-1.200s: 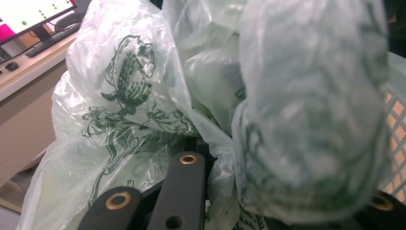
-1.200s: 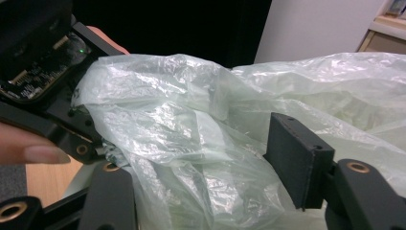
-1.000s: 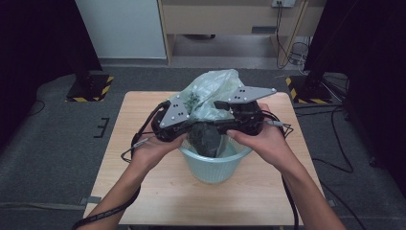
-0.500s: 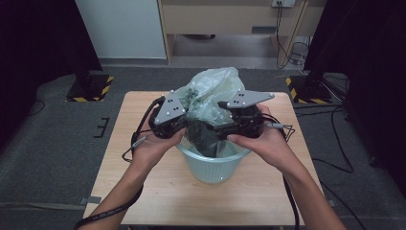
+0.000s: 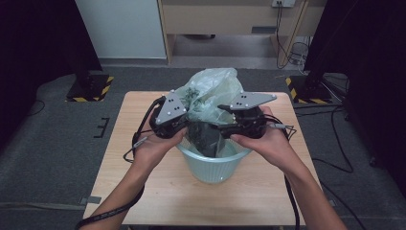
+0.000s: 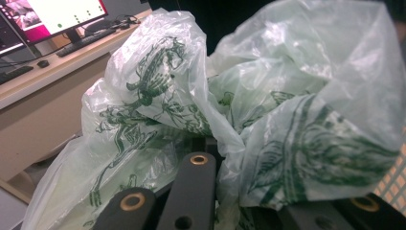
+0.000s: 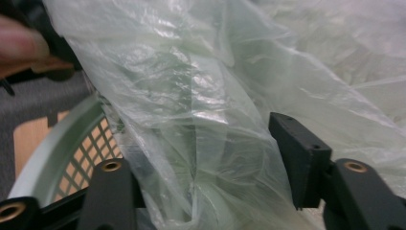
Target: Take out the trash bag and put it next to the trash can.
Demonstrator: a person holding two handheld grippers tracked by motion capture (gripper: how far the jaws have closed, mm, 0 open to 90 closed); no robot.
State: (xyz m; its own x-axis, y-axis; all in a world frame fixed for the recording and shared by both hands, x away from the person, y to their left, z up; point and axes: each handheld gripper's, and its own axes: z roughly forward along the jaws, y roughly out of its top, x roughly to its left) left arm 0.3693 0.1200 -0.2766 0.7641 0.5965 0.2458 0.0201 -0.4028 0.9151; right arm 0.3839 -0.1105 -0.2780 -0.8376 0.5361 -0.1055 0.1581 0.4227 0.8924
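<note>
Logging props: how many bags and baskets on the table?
1 bag, bunched above the basket, between both tongs. 1 basket, mid-table under the hands. The bag could hide something inside the basket.

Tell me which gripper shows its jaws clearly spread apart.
The right gripper: jaws wide apart around the bag; the left gripper's are buried in plastic.

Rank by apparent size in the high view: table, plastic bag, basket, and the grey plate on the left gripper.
1. Table, largest by far.
2. and 3. Plastic bag and basket: look alike, and both are partly hidden by the hands, so unranked.
4. Grey plate, smallest.
</note>
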